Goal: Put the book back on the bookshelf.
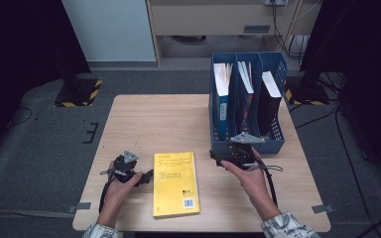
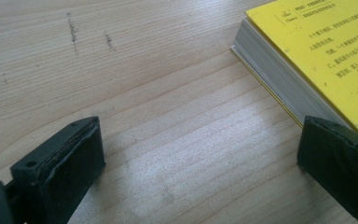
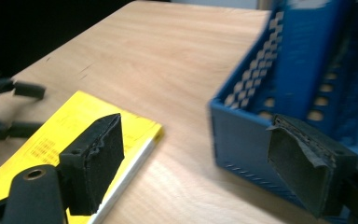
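One yellow book (image 1: 175, 184) flat on the table (image 1: 154, 119), long axis running 12 to 6 o'clock, barcode at its 5 o'clock corner, cover print too small to read. Left gripper (image 1: 148, 177) at the book's 9 o'clock, right gripper (image 1: 213, 157) at 2 o'clock, both with jaws apart and holding nothing. One blue three-slot file rack (image 1: 278, 74) at the table's 2 o'clock, three books standing inside.

A yellow book (image 1: 175, 183) at the frame's lower centre carries a barcode on its lower right corner and lines of small black print, too blurred to read.
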Demonstrator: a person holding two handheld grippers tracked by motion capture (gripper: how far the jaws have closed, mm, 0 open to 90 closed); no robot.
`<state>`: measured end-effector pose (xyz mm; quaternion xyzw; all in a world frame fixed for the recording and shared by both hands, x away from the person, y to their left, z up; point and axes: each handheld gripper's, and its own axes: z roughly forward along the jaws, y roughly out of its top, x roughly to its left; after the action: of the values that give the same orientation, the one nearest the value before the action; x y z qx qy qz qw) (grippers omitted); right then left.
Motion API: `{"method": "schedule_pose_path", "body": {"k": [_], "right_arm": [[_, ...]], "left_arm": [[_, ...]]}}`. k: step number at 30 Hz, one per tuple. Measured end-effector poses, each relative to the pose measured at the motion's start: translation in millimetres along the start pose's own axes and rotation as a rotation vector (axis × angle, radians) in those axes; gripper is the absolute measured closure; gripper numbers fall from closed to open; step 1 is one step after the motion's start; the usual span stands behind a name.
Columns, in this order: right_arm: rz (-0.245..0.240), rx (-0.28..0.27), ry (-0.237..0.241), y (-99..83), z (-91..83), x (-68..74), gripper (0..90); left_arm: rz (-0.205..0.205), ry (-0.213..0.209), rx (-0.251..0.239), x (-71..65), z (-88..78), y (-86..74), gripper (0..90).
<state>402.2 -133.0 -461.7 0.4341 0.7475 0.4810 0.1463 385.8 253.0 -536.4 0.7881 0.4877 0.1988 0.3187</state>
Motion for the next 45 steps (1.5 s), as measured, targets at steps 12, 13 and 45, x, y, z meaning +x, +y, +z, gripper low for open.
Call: {"method": "schedule_pose_path", "body": {"k": [12, 13, 45], "right_arm": [[-0.080, 0.071, 0.093, -29.4, 16.9, 41.8, 26.5], [-0.089, 0.079, 0.100, -31.3, 18.6, 44.7, 27.1], [-0.103, 0.247, 0.200, -72.3, 50.2, 72.9, 19.8]], "left_arm": [[-0.019, 0.041, -0.085, 1.1, -25.4, -3.3, 11.0], [-0.024, 0.038, -0.094, 0.0, -28.7, -3.5, 12.3], [-0.007, -0.319, -0.046, -48.3, -11.7, -3.5, 26.6]]}}
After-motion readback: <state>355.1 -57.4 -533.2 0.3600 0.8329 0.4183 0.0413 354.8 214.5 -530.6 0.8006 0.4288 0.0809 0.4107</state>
